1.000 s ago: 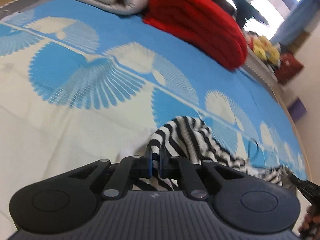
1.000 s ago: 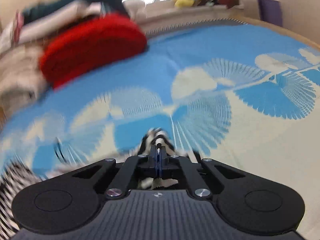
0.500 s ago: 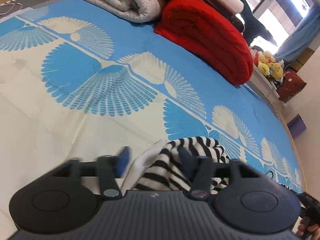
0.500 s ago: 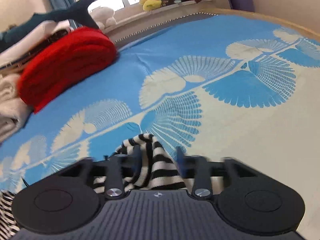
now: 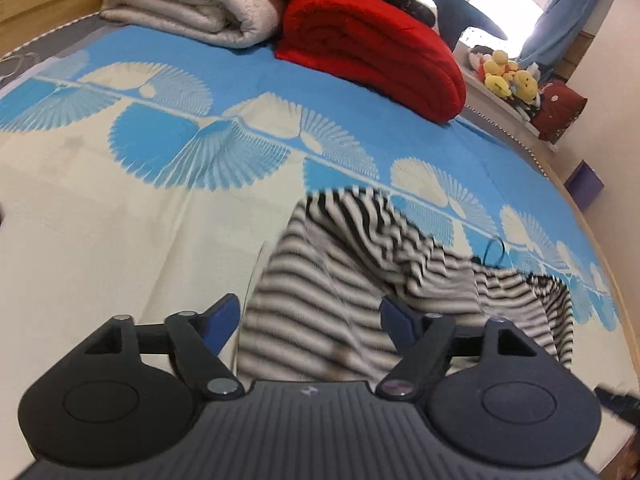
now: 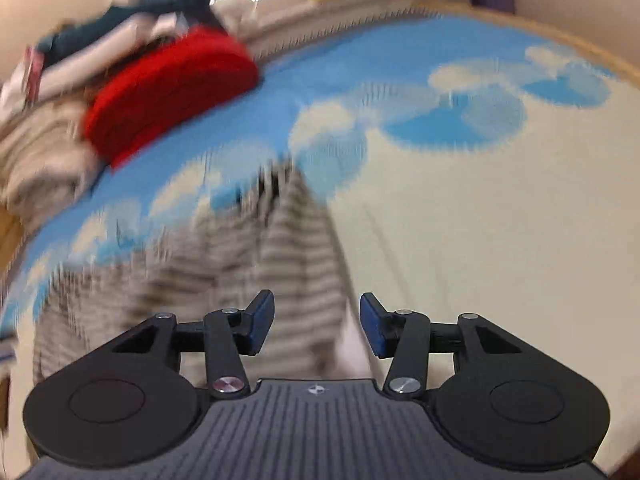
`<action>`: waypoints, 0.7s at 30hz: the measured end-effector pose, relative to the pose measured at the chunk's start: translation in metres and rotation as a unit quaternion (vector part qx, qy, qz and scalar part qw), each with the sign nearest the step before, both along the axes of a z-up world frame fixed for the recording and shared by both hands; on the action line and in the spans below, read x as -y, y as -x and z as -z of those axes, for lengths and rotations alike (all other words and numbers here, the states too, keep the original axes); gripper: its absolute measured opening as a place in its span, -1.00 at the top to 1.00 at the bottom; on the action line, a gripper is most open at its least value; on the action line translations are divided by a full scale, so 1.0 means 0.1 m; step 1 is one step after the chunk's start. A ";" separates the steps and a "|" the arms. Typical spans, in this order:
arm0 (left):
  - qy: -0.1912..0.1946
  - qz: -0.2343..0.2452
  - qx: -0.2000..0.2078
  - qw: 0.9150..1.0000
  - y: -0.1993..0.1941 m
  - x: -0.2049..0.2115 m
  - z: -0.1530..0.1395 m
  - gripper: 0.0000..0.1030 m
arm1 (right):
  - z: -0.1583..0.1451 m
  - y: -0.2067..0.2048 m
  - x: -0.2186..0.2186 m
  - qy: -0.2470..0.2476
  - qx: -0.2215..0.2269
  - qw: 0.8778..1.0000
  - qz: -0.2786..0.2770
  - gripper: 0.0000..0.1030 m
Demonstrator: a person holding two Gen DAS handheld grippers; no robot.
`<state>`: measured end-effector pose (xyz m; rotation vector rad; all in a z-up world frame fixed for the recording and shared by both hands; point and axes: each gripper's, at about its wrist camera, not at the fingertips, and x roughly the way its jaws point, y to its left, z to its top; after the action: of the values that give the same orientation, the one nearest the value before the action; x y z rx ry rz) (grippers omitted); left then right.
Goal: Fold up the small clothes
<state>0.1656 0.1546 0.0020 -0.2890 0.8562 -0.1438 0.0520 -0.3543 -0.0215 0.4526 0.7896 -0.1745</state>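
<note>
A: Where is the striped top (image 5: 340,280)?

B: On the bed (image 5: 100,240), right in front of the left gripper (image 5: 310,318) and the right gripper (image 6: 316,326). Both grippers are spread wide and hold nothing.

A: How will it feel?

B: I think soft, light and floppy. Pinch it at an edge or corner just ahead of the fingers, so it hangs flat.

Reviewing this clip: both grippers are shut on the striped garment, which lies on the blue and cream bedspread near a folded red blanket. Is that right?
Not quite. Both grippers are open, holding nothing: the left gripper in the left wrist view and the right gripper in the right wrist view show jaws spread apart. The striped garment does lie on the blue and cream bedspread, with the folded red blanket nearby.
</note>
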 end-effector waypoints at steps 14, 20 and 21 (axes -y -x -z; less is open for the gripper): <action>-0.039 0.101 -0.062 0.992 0.54 0.13 0.46 -0.63 | 0.37 -0.10 -0.24 0.035 -0.048 0.996 -0.072 0.09; -0.023 0.089 -0.075 0.993 0.40 0.22 0.64 -0.03 | 0.46 -0.26 -0.42 0.081 -0.061 0.992 -0.076 0.74; -0.037 0.090 -0.063 0.993 0.40 0.22 0.61 0.56 | 0.42 -0.24 -0.45 0.089 -0.051 0.992 -0.080 0.77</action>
<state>0.1255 0.1326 -0.0594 -0.1516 1.0112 -0.2629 0.0763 -0.3095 -0.0640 0.2127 0.8980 -0.1185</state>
